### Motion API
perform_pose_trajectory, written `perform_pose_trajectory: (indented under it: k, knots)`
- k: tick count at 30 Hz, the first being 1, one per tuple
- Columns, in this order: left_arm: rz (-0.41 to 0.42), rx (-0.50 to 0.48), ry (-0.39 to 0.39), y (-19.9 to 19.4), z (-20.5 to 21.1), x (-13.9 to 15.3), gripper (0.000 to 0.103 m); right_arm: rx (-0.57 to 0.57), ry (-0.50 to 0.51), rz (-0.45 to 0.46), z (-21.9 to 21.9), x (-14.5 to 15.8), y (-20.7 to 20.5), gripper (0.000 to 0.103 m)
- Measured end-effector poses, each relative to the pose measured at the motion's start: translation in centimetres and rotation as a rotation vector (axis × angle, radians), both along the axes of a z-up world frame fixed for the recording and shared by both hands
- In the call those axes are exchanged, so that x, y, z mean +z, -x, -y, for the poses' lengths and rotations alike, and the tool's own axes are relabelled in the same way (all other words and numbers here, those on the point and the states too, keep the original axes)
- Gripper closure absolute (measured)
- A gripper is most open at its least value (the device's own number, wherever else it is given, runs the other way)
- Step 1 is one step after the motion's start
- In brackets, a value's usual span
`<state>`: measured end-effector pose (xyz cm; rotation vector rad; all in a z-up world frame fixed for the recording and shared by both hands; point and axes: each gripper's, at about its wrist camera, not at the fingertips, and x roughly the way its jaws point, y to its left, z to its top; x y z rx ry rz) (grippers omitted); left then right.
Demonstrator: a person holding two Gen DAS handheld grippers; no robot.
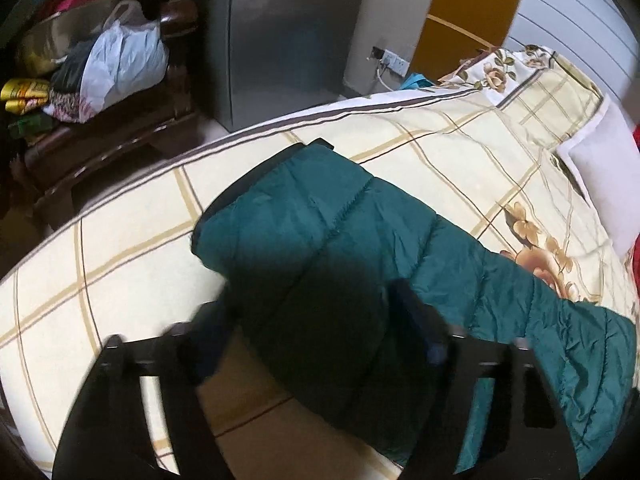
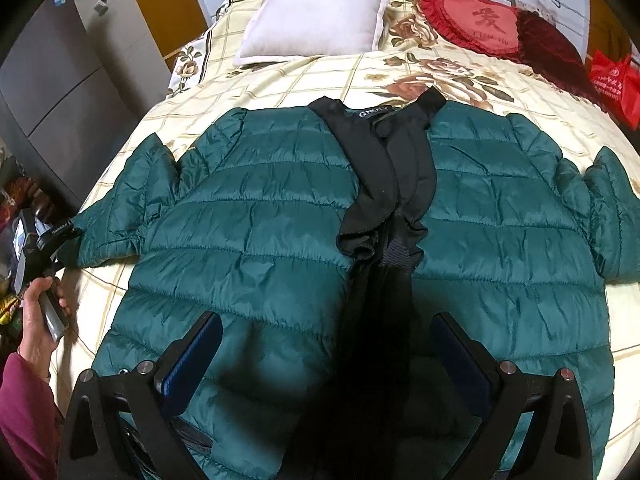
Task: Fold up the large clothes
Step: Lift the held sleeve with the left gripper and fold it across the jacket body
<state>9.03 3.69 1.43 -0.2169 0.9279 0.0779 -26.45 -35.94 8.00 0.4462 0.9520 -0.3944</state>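
So the bed (image 2: 304,76) with the checked floral cover takes up pretty much everything ahead of both tongs, and the green puffer jacket (image 2: 256,216) is spread flat across it, front up, black collar and placket running straight away from the right tongs (image 2: 326,354). Both sleeves stick out to the sides. A white pillow (image 2: 316,16) and a red heart cushion (image 2: 476,20) sit well beyond the collar, far from either tool.

The right tongs hover over the hem with the jaws spread wide, nothing between them. The left tongs (image 1: 316,316) are released too, fingers apart right above the sleeve (image 1: 320,216) on that side, with the cuff lying further out in front of them.

My guess is the step in hand is grabbing that sleeve to fold it across the chest. To do it well, I'd pinch near the cuff, getting both layers of the puffy fabric, since that slick shell probably slips. Then lift low and lay it straight across so the shoulder seam makes the crease. The other tongs could pin the body down so it doesn't drag.
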Motion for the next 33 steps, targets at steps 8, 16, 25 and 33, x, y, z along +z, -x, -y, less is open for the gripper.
perform_pose_trajectory:
  k: [8,16,25,33]
  knots:
    - [0.066,-0.071,0.055,2.8,1.1,3.0,0.083,0.003,0.002,0.000,-0.2,0.2,0.7,0.000]
    - [0.156,-0.250,0.111,8.6,5.4,8.1,0.085,-0.038,0.001,0.027,0.4,1.5,3.0,0.000]
    - [0.178,-0.417,0.139,13.9,11.3,11.0,0.086,-0.058,0.001,0.042,0.8,2.2,5.5,0.000]
    - [0.194,-0.550,0.136,18.0,16.2,12.4,0.086,-0.089,-0.011,0.053,1.7,2.5,7.4,0.000]
